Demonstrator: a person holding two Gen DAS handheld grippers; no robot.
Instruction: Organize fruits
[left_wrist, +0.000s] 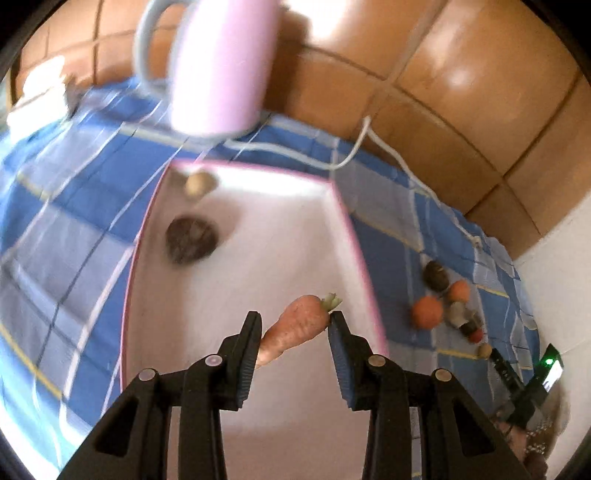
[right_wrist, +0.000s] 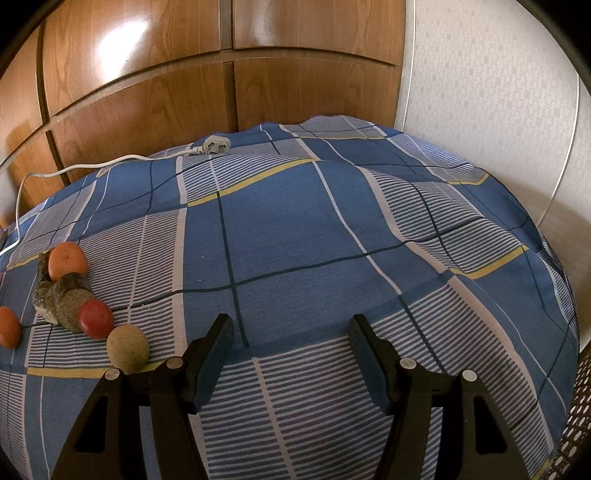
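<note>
Two grippers over checked cloth (right_wrist: 280, 206).
Left gripper (left_wrist: 294, 326) clamps a tapered carrot (left_wrist: 295, 325) above a smooth white tray (left_wrist: 280, 243); right gripper (right_wrist: 291, 332) gapes empty beside round fruits (right_wrist: 96, 318).

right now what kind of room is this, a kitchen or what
Probably a bedroom rather than a kitchen: the produce and the white tray lie on a blue checked bedsheet spread over a soft surface, with glossy wooden wardrobe-style panels behind it and patterned wallpaper beside them.
</note>
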